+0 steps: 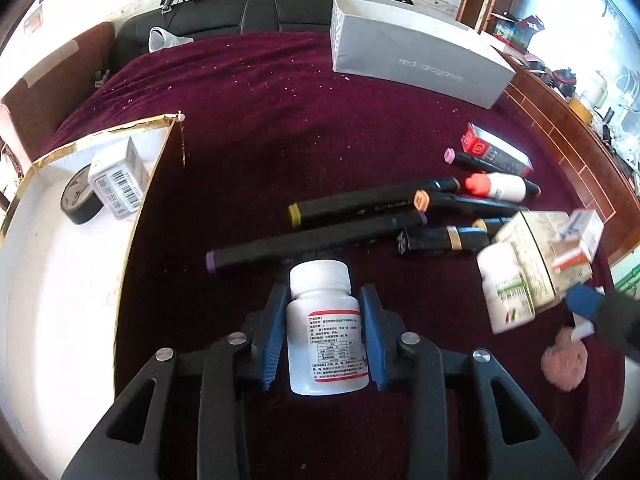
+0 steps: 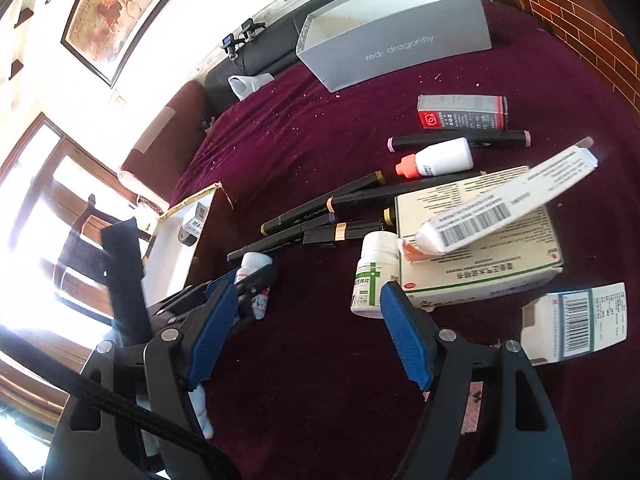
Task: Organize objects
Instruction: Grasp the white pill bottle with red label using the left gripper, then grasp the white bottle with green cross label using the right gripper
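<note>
Beyond the dark red cloth (image 1: 260, 128) we see a black leather sofa (image 1: 248, 12) along the far wall, with a white plastic bag (image 1: 164, 38) on it, a framed painting (image 2: 116, 12) hanging above at left, and brick-patterned panelling (image 2: 576, 28) at far right.

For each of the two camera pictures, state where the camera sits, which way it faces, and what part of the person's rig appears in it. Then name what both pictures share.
Left wrist: sits on the left claw, looks forward and down along its blue pads, which clamp a white pill bottle; the right claw's tip shows at the right edge.
Right wrist: sits on the right claw, looking down over the maroon cloth; its pads stand apart, nothing between.
Shared: grey box, black markers, gold-edged tray.
</note>
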